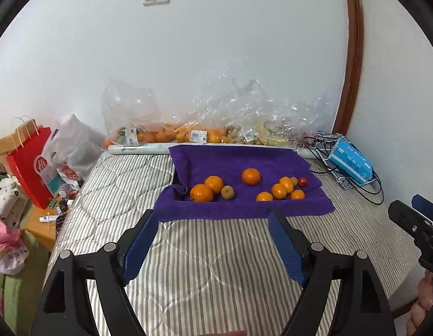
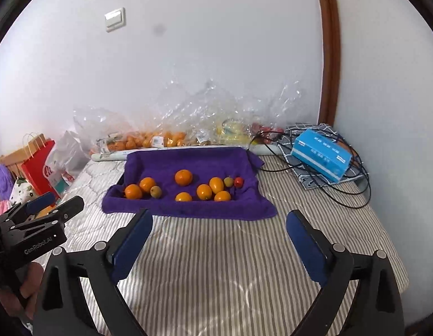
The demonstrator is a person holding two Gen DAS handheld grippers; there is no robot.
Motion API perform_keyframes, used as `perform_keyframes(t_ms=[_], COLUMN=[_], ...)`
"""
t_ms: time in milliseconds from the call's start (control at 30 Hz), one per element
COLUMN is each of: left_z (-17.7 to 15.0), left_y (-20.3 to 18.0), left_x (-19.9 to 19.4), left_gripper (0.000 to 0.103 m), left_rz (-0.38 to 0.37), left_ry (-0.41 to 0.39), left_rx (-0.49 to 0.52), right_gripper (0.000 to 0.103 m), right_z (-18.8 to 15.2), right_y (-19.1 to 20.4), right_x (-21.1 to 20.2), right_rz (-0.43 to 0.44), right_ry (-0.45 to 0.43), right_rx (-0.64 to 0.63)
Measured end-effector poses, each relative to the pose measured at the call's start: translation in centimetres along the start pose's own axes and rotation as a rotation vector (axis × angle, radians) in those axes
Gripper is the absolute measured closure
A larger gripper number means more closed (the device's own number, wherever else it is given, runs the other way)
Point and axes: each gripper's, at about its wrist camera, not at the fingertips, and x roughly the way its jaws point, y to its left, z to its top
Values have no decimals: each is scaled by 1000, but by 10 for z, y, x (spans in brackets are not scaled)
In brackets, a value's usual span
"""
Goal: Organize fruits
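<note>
Left gripper (image 1: 213,221) and right gripper (image 2: 219,221) both spread wide and empty above a striped mattress (image 1: 216,266), oranges (image 1: 251,176) and smaller fruits on a purple towel (image 1: 233,159) toward its far edge, bagged fruit (image 1: 166,135) along the wall blurred behind crinkled plastic, holding hands cut off at frame edges.

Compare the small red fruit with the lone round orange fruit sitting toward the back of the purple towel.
The red fruit is far smaller than the lone orange fruit. It is red, the other orange. The red fruit sits at the right end of the towel, close beside a greenish fruit; the orange fruit sits near the middle, apart from the rest. Both are roundish, lie loose on the towel, and neither is in a gripper.
</note>
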Motion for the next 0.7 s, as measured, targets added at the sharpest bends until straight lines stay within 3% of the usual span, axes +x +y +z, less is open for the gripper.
perform_keyframes(t_ms=[33,300,700], left_z=[-2,-3,-4], left_y=[-1,-9,-16], left_x=[-8,-46,-61], left_gripper=[22,17,17], left_rz=[-1,2,32], left_ry=[-9,-71,-92], left_rx=[1,2,10], right_gripper=[0,0,0], right_z=[-1,-4,-8], right_y=[0,3,7], right_x=[-7,-45,-62], right_rz=[4,1,-18], right_ry=[-4,-62,-97], right_rx=[2,-21,-47])
